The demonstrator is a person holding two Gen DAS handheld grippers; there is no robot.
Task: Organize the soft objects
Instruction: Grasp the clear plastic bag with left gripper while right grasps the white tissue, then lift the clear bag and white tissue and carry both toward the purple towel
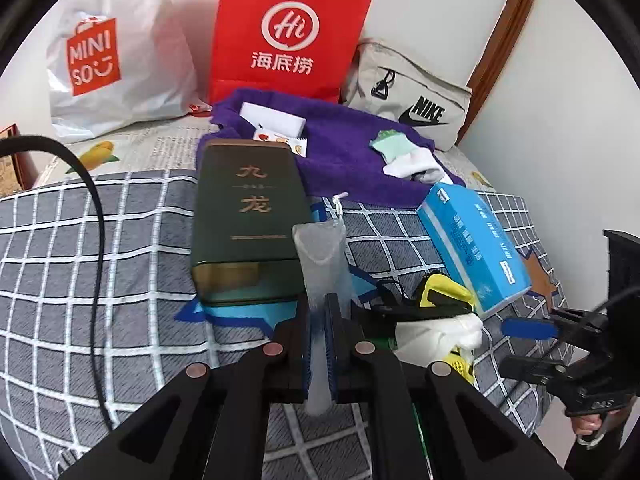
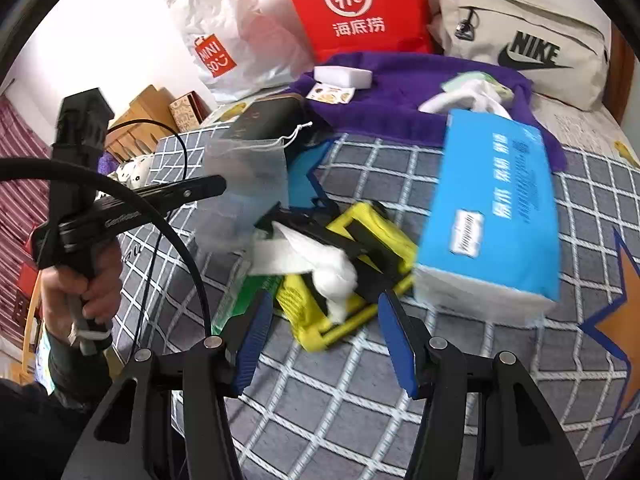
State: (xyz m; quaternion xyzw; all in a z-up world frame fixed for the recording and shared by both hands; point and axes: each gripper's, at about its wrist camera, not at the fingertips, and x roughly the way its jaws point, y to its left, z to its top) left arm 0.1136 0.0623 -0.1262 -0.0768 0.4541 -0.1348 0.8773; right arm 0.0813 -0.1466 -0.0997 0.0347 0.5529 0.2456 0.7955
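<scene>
My left gripper (image 1: 320, 312) is shut on a sheer white drawstring pouch (image 1: 320, 248) and holds it up above the bed; the pouch also shows in the right wrist view (image 2: 248, 176), hanging from the left gripper's fingers. My right gripper (image 2: 320, 316) is open and empty, just in front of a crumpled white cloth (image 2: 320, 264) that lies on a yellow and black pouch (image 2: 352, 280). A blue tissue pack (image 2: 492, 216) lies to the right. White socks (image 1: 416, 164) rest on a purple towel (image 1: 344, 148).
A dark green tin box (image 1: 248, 216) lies on the grey checked blanket (image 1: 80, 264). At the back stand a white Miniso bag (image 1: 116, 64), a red paper bag (image 1: 288, 36) and a beige Nike bag (image 1: 416, 96). A white box (image 1: 276, 120) sits on the towel.
</scene>
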